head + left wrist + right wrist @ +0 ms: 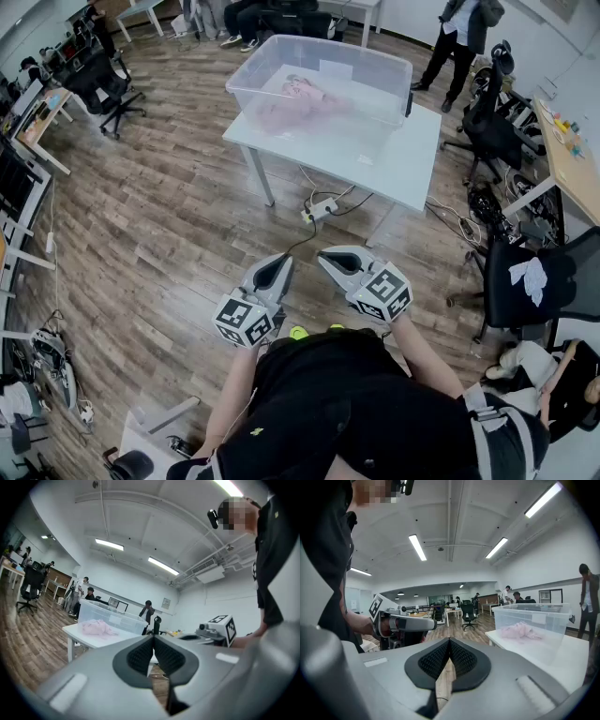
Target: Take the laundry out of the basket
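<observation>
A clear plastic basket (323, 77) stands on a white table (394, 159) across the room, with pink laundry (298, 103) bunched inside it. In the left gripper view the same basket (105, 615) and pink laundry (97, 628) appear far off, as they do in the right gripper view, where the basket (532, 616) holds the laundry (520, 631). I hold both grippers close to my body, well short of the table. My left gripper (284, 261) is shut with nothing in it. My right gripper (323, 255) is shut and empty too.
Wooden floor lies between me and the table. A power strip with cables (321, 208) rests under the table. Black office chairs (525, 281) stand at the right, another chair (103, 80) at the far left. A person (459, 37) stands behind the table.
</observation>
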`<state>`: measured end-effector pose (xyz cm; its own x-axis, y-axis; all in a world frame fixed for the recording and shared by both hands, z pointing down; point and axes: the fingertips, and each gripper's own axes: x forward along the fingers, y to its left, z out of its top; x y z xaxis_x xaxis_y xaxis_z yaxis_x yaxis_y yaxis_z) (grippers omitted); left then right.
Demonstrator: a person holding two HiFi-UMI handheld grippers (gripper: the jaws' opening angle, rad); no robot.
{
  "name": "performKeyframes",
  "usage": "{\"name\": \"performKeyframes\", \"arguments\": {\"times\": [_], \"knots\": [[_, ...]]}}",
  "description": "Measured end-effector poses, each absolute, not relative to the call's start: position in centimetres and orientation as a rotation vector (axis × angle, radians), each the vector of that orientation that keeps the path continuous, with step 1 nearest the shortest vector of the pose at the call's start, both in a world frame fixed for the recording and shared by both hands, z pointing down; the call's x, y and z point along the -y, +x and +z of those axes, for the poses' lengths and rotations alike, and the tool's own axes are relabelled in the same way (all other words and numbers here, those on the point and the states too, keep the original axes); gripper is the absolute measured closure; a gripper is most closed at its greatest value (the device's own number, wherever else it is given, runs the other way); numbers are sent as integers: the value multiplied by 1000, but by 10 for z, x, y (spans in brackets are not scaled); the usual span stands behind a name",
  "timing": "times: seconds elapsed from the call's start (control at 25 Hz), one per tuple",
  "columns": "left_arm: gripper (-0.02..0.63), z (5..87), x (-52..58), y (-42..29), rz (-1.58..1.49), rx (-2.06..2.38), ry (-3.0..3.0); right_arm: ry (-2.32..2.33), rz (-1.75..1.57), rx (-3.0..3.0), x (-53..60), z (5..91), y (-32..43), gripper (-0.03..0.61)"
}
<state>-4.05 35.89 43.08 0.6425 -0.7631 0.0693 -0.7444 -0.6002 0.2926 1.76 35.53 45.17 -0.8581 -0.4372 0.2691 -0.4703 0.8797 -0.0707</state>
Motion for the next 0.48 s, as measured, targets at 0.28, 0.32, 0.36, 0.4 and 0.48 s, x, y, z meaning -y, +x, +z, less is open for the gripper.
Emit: {"name": "performKeyframes", "arguments": {"times": [0.28,0.32,0.36,0.4,0.48], "knots": [[604,435,-353,-46,-85,1190,2568,710,202,2786,-347,456,13,577],[604,436,-353,-46,-85,1185,2568,711,202,2782,-347,457,13,577],[604,436,-353,-46,-84,1181,2568,712,203,2779,-347,457,13,577],[604,436,-353,-46,-83,1177,2568,712,204,2776,-346,457,12,577],[604,436,-351,-46,-83,1174,2570,712,208,2780,-345,456,10,577]]}}
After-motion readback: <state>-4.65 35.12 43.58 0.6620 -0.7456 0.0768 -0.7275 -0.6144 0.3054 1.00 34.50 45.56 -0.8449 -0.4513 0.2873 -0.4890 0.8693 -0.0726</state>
